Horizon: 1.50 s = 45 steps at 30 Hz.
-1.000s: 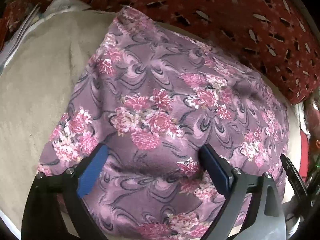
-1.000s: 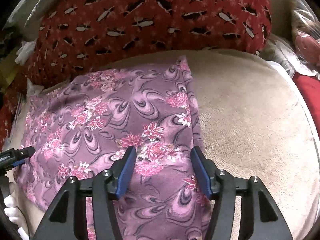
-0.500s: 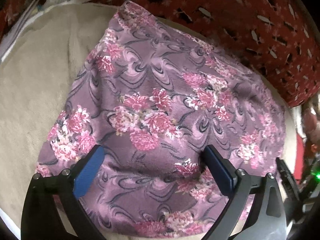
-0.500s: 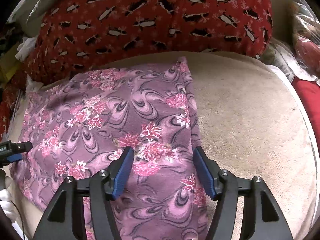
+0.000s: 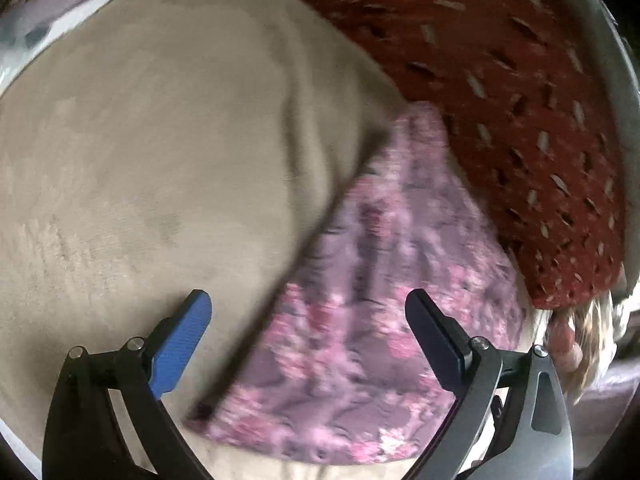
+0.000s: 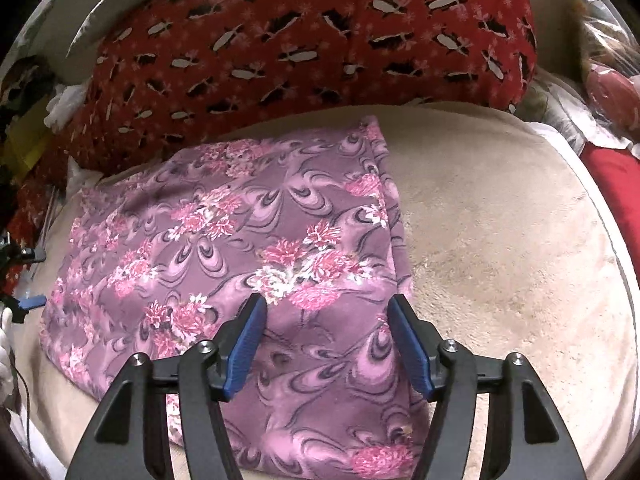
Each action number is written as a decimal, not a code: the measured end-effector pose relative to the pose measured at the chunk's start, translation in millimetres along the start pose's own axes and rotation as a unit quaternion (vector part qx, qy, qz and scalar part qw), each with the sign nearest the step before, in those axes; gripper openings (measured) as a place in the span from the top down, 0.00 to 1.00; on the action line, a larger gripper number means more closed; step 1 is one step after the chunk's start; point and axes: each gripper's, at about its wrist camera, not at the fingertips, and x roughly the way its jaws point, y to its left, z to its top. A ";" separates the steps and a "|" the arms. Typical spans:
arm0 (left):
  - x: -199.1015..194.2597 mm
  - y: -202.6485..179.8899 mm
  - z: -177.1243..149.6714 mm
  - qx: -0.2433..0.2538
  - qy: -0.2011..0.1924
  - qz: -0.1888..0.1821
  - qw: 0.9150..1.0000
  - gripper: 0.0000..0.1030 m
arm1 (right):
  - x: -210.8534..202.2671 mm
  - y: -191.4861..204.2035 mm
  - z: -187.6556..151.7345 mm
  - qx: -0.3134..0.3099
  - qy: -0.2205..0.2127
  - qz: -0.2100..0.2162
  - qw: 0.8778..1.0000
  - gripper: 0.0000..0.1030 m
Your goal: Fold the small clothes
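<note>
A folded purple floral cloth (image 6: 224, 248) lies flat on a beige plush blanket (image 6: 500, 240), its far edge close against a red patterned pillow (image 6: 312, 28) that runs along the back. The right hand-held gripper (image 6: 326, 312) hangs over the near right part of the cloth, its blue-padded fingers (image 6: 246, 344) spread apart with nothing between them; whether the tips touch the fabric cannot be told. The cloth's right edge runs from just beside the pillow toward the camera, with bare blanket to its right.

In the left wrist view, which is blurred, the left hand-held gripper (image 5: 308, 304) also stands with its fingers apart and empty. Its blue pad (image 5: 180, 344) sits over bare blanket (image 5: 140, 160), while the other finger is over the cloth (image 5: 380, 300), so the cloth's left edge passes between the two. The pillow (image 5: 520, 120) fills the upper right of that view. At the far left of the right wrist view, the tip of the left tool (image 6: 28, 302) shows just beside the cloth's left edge.
</note>
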 end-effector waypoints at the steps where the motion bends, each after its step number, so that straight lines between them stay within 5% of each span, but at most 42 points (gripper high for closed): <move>1: 5.5 4.7 -0.5 -0.006 0.007 -0.004 1.000 0.05 | -0.2 0.0 0.3 0.004 -0.001 0.000 1.000 0.36; 9: 18.8 -11.6 -7.7 0.057 0.017 0.010 0.998 0.02 | -20.5 26.7 15.3 -0.013 -0.062 0.070 0.996 0.36; 15: 23.1 -18.9 -11.5 0.090 0.039 -0.007 0.995 0.02 | 7.5 71.1 24.6 -0.046 -0.040 0.112 0.992 0.36; 18: 21.8 -21.1 -14.9 0.100 0.050 -0.016 0.994 0.02 | 39.3 88.2 20.1 -0.057 0.010 0.079 0.995 0.38; 23: 28.9 -27.1 -9.9 0.094 0.063 -0.043 0.993 0.02 | 24.4 108.1 22.6 -0.070 -0.041 0.106 0.991 0.36; 26: 32.8 -35.5 -12.6 0.115 0.059 -0.024 0.991 0.01 | 53.3 120.7 12.8 -0.115 -0.002 0.066 0.991 0.27; 28: 34.0 -47.1 -21.7 0.149 0.058 -0.022 0.987 0.02 | 52.2 123.9 1.6 -0.138 -0.048 0.061 0.987 0.24; 33: 29.3 -60.1 -32.5 0.183 0.058 -0.015 0.981 0.57 | 52.5 121.5 0.5 -0.131 -0.051 0.067 0.988 0.23; 36: 20.7 -57.3 -29.9 0.170 0.052 -0.007 0.984 0.80 | 51.2 120.8 -0.6 -0.132 -0.051 0.065 0.988 0.23; 45: -20.1 -64.5 -36.0 0.126 0.018 -0.090 0.988 0.89 | 51.0 122.1 4.0 -0.133 -0.030 0.060 0.989 0.23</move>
